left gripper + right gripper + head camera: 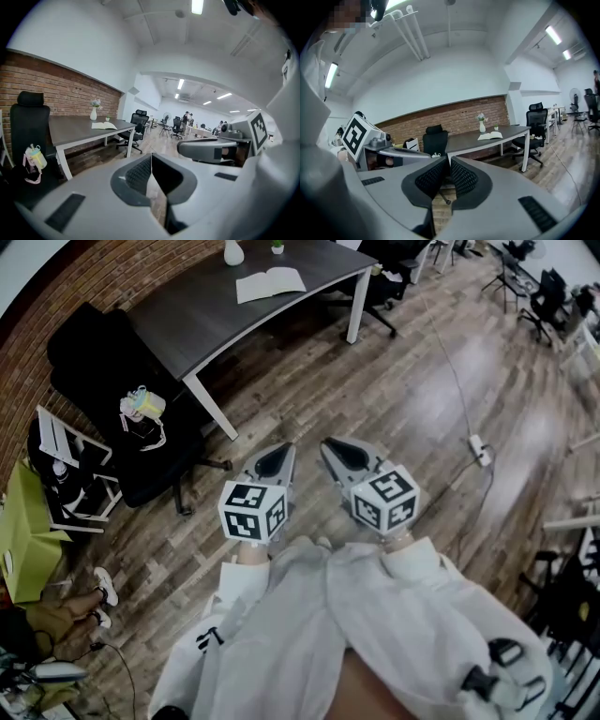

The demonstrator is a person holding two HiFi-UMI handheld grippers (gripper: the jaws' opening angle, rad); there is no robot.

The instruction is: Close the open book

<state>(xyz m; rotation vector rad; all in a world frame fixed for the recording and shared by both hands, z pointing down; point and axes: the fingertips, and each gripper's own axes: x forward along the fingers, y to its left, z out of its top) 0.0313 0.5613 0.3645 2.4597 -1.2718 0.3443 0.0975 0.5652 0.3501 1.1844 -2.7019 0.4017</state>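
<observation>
The only markings that can be made out are the black-and-white square patterns on the two cubes, one on each gripper. The left gripper (pixel 282 453) and the right gripper (pixel 330 445) are held side by side over the wooden floor, well apart from the dark desk (pixel 187 320). Each has its jaws pressed together with nothing between them, as its own view shows. On the desk lie one open book (pixel 270 284), one white vase (pixel 233 252) and one small potted plant (pixel 277 247), the book near the desk's far end. The head view alone shows the white sleeves, a power strip (pixel 479 449) on the floor and a green bag (pixel 26 535). Only the left gripper view shows people (pixel 188 119) standing deep in the office. The right gripper view shows the brick wall (pixel 454 117) behind the desk.
</observation>
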